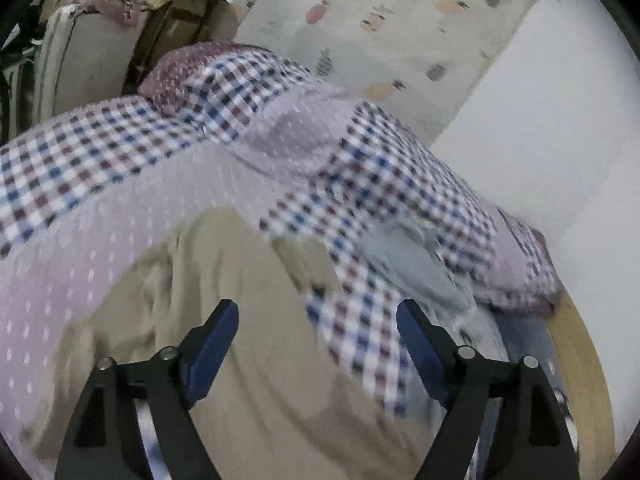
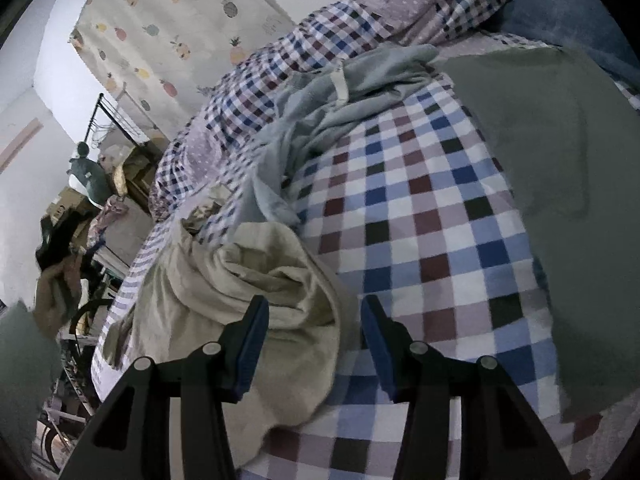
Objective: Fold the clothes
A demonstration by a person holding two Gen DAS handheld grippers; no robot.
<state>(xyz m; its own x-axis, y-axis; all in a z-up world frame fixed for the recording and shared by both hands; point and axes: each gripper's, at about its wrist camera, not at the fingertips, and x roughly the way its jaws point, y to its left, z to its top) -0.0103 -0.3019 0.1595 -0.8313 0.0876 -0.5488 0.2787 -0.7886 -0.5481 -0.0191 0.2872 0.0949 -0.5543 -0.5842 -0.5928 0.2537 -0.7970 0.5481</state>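
Note:
A crumpled beige garment (image 1: pixel 248 344) lies on the checked bedcover (image 1: pixel 120 152). My left gripper (image 1: pixel 318 320) hangs open just above it, nothing between its blue pads. In the right wrist view the same beige garment (image 2: pixel 240 300) is bunched at the bed's near edge, and my right gripper (image 2: pixel 314 320) stands open over its right border. A pale grey-blue garment (image 2: pixel 320 108) lies rumpled farther back; it also shows in the left wrist view as a grey-blue garment (image 1: pixel 416 264). A flat green garment (image 2: pixel 552 160) lies spread on the right.
A blue garment (image 2: pixel 572 24) sits at the far right corner. A pineapple-print curtain (image 2: pixel 168 28) hangs behind the bed. Cluttered boxes and a rack (image 2: pixel 80 200) stand to the left of the bed. A striped cushion or mattress (image 1: pixel 80 56) leans at the bed's far end.

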